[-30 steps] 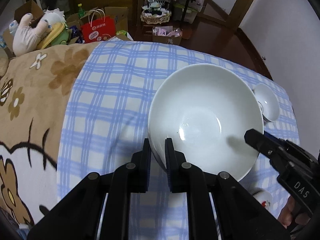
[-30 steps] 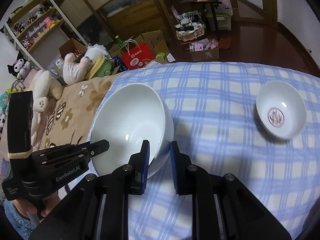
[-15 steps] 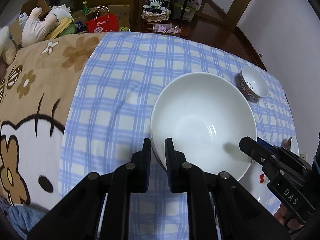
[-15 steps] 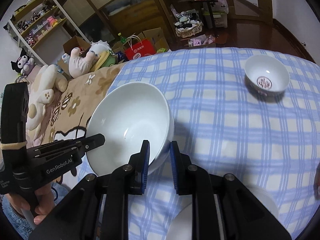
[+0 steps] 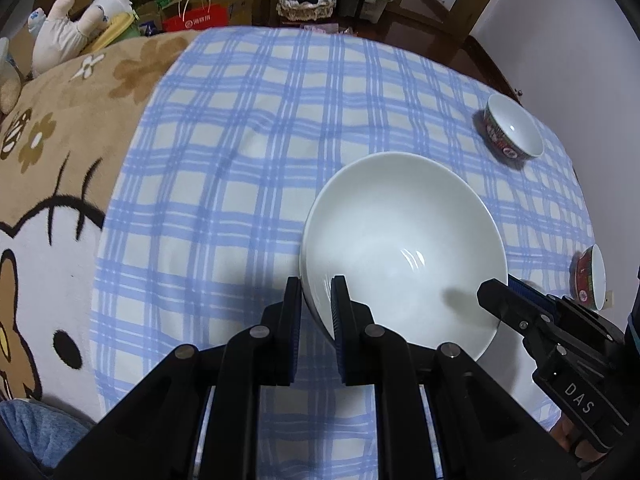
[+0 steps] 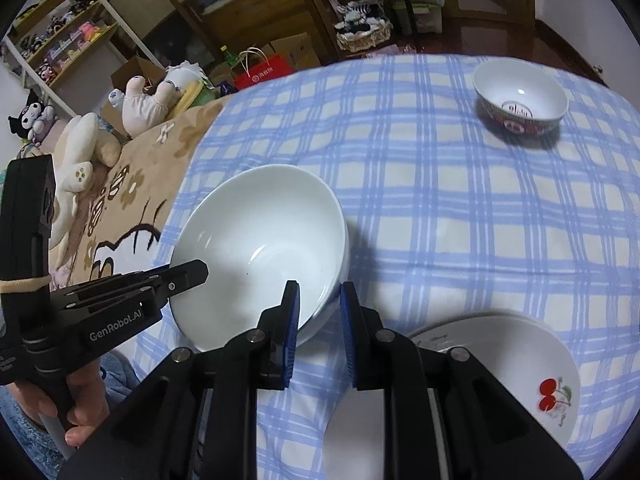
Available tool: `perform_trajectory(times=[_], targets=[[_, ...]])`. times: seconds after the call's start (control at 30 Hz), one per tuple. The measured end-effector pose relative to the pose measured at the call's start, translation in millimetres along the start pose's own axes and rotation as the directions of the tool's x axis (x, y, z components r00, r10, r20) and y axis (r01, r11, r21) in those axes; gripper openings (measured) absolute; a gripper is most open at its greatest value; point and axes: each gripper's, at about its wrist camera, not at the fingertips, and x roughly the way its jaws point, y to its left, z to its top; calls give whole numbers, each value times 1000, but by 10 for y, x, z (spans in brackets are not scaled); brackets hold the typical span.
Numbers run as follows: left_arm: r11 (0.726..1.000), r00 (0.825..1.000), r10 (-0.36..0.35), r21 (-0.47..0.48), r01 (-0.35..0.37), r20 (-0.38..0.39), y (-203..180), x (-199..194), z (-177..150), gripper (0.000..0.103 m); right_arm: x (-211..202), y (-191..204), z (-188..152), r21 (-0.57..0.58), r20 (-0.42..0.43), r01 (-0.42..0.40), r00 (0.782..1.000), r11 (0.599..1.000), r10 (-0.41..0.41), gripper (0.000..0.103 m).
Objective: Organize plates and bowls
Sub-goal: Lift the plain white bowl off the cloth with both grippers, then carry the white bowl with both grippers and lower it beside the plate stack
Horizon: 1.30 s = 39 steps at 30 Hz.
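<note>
The sorting is looking only partly done, as far as the views show. A large plain white ceramic bowl (image 5: 400, 248) is being carried above the blue-and-white checked cloth (image 5: 248, 152), over its near left part beside the brown cartoon-print blanket (image 5: 52, 184), and is not resting on anything. Just to its right in the right wrist view, a stack of shallow white plates with a red cherry print (image 6: 520, 368) is sitting on the cloth, and I judge it to be the gathering spot. A small white bowl with a red patterned outside (image 6: 520, 96) is standing alone near the far right corner, well apart from the stack. At the right edge of the left wrist view another red-patterned dish (image 5: 591, 278) is showing edge-on; what it is resting on cannot be told. So the big bowl is yet to be set down and at least the far small bowl is yet to be collected.

The left gripper (image 5: 316, 308) is standing nearly closed, its two black fingers pinching the near left rim of the big bowl, one pad inside and one outside. The right gripper (image 6: 320, 312) is likewise nearly closed on the opposite rim, blue pads pressing either side of the wall, so the bowl is hanging between the two
</note>
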Motion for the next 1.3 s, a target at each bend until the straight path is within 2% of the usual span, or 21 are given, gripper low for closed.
perform_trajectory(times=[0.2, 0.63, 1.3], targets=[[1000, 1000, 1, 4, -1, -31, 9, 146, -27, 14, 106, -1, -53, -14, -18, 30, 999, 999, -31, 21], [999, 998, -34, 28, 35, -46, -48, 171, -82, 15, 60, -50, -155, 37, 8, 70, 997, 997, -71, 21], [998, 997, -58, 7, 59, -57, -20, 173, -96, 15, 66, -53, -216, 83, 24, 84, 996, 993, -86, 22]])
